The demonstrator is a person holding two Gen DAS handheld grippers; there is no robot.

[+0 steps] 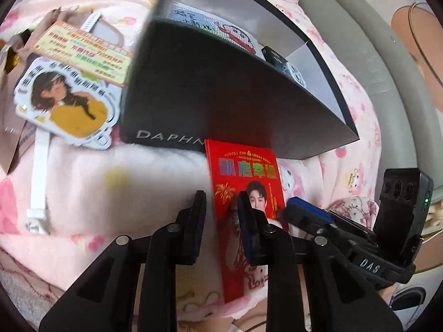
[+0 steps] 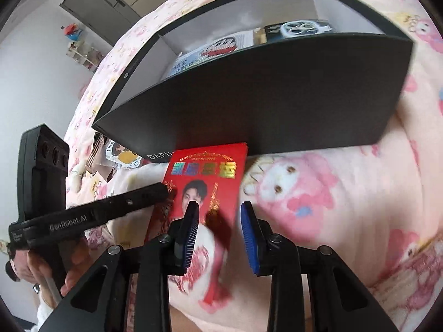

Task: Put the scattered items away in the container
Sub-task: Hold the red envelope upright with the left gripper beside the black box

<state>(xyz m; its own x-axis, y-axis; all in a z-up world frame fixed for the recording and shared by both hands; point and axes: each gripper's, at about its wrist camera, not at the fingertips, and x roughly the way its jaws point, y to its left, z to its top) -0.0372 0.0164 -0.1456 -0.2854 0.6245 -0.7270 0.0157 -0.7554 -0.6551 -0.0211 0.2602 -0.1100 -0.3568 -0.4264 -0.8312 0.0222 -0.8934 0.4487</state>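
Black box [image 1: 210, 88] marked "DAPH…" sits on the pink blanket [image 1: 83, 179], open top, pale interior. Already inside, as far as visible: a cartoon-print card [image 2: 218, 47] and a dark item with white rings [image 2: 301, 29] toward the far wall. Red envelope [image 1: 246, 177] lies flat on the blanket, its top edge touching or just under the box's near wall. Left gripper [image 1: 221, 221] has its jaws parted; the right finger overlaps the envelope's lower half, the left finger lies off its left edge, so nothing is clamped. Right gripper [image 2: 220, 215] is likewise spread, one finger over the envelope face, the other over bare blanket to its right; it holds nothing. Still outside the box, near its left end: a die-cut fan with a girl figure [image 1: 66, 105], an orange-bordered printed card [image 1: 85, 52], and a comb, partly hidden [image 2: 97, 149]. Judgement: task partway, roughly two items stowed, at least four left; the envelope looks to be the item in hand next. Thin and flat on soft fabric, so an edge pinch may slip.
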